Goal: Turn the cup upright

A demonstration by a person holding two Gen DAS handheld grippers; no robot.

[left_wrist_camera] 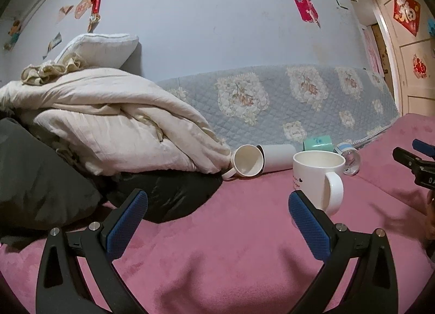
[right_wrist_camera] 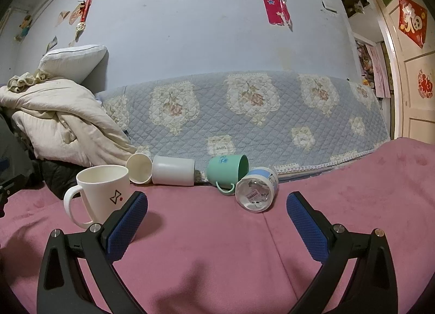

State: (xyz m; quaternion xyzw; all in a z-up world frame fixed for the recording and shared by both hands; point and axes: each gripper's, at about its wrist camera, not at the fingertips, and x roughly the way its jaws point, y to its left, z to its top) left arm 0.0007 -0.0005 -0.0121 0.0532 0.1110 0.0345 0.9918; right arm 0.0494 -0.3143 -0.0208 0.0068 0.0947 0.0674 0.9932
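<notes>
A white mug [left_wrist_camera: 316, 176] stands upright on the pink cover, just beyond my left gripper's right finger; it shows in the right wrist view [right_wrist_camera: 104, 191] by my right gripper's left finger. A small white mug [left_wrist_camera: 247, 161] [right_wrist_camera: 140, 168], a white cylinder cup [left_wrist_camera: 278, 157] [right_wrist_camera: 174, 171], a green mug [right_wrist_camera: 228, 171] and a blue-rimmed clear cup [right_wrist_camera: 257, 193] lie on their sides at the back. My left gripper [left_wrist_camera: 217, 212] is open and empty. My right gripper [right_wrist_camera: 217, 212] is open and empty; part of it shows in the left wrist view [left_wrist_camera: 418, 161].
A heap of cream quilts [left_wrist_camera: 108, 123] and a black jacket [left_wrist_camera: 40, 178] lie at the left. A quilted floral blue cover [right_wrist_camera: 244, 112] rises behind the cups. The pink cover [right_wrist_camera: 204, 246] spreads in front of both grippers.
</notes>
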